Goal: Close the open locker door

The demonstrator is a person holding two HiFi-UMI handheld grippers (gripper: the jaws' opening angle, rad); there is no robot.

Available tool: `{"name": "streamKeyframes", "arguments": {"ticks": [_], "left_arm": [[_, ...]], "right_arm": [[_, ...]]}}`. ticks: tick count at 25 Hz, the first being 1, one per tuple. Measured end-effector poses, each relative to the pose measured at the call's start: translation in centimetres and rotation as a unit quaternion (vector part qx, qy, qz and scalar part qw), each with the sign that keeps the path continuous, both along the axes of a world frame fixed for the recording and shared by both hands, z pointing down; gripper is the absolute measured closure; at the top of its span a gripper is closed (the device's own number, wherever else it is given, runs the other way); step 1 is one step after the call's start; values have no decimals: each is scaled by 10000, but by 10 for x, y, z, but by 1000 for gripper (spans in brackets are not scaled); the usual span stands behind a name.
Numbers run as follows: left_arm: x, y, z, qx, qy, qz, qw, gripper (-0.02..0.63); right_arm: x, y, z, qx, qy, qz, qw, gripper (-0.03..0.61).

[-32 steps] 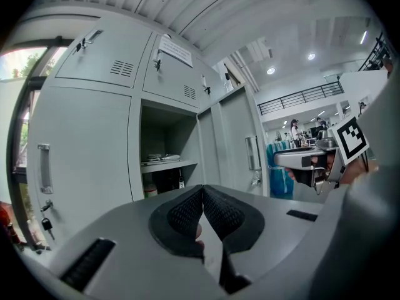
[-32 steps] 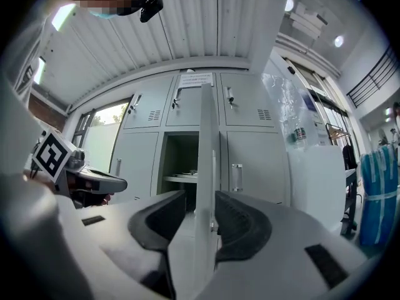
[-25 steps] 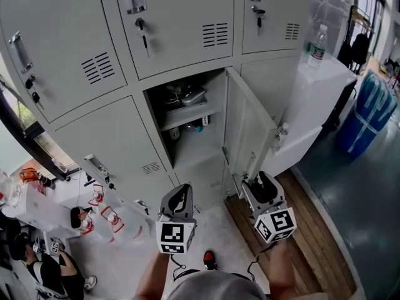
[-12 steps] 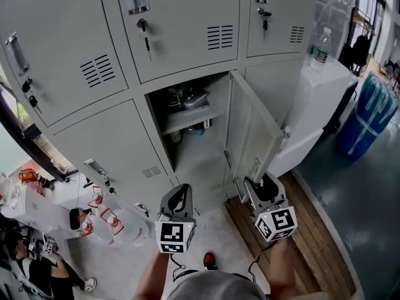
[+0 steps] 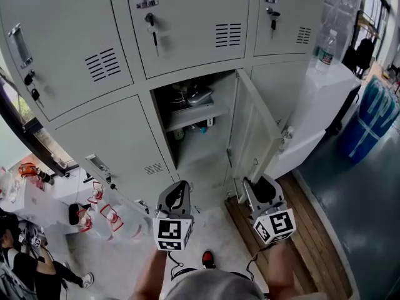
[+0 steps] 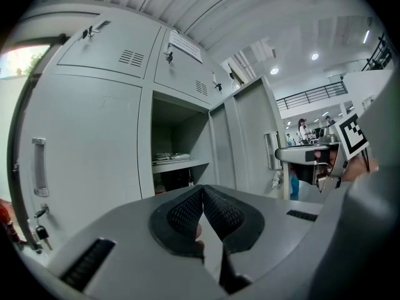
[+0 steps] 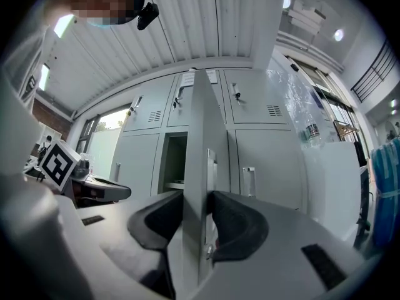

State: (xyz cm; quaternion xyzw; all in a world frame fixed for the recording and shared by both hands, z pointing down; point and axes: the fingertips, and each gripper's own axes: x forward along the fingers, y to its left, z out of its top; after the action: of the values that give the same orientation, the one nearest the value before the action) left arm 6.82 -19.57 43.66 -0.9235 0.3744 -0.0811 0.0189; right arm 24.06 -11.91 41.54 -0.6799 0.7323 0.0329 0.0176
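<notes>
The open locker door (image 5: 253, 130) of the middle compartment (image 5: 190, 124) stands swung out to the right, edge-on towards me. My right gripper (image 5: 259, 183) is at its lower free edge. In the right gripper view the door's edge (image 7: 200, 136) runs up between the pads (image 7: 234, 224), which are closing and touch it on both sides of my right gripper (image 7: 195, 220). My left gripper (image 5: 178, 195) hangs left of the door, shut with nothing in it; its pads (image 6: 181, 211) meet at the tip of the left gripper (image 6: 203, 195). A shelf with items (image 5: 194, 99) shows inside.
The other locker doors are closed, some with keys (image 5: 152, 27) in their locks. A white cabinet (image 5: 319, 99) with a water bottle (image 5: 323, 49) stands right of the lockers, and a blue barrel (image 5: 375, 114) beyond it. Red-and-white bags (image 5: 103, 214) lie at lower left.
My right gripper has drawn in against the door's lower edge and its jaws have narrowed onto it. The left gripper has hardly moved.
</notes>
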Motion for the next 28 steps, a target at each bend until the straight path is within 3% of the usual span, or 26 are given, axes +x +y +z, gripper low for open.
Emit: {"name": "streamKeyframes", "arguments": {"ticks": [14, 28], "left_arm": [[-39, -8, -6, 83, 56, -381, 9992, 591], [-71, -29, -6, 75, 18, -717, 9974, 592]], "right_arm": [[-53, -18, -1, -29, 26, -935, 9956, 428], [-95, -49, -1, -21, -59, -1363, 9907, 437]]}}
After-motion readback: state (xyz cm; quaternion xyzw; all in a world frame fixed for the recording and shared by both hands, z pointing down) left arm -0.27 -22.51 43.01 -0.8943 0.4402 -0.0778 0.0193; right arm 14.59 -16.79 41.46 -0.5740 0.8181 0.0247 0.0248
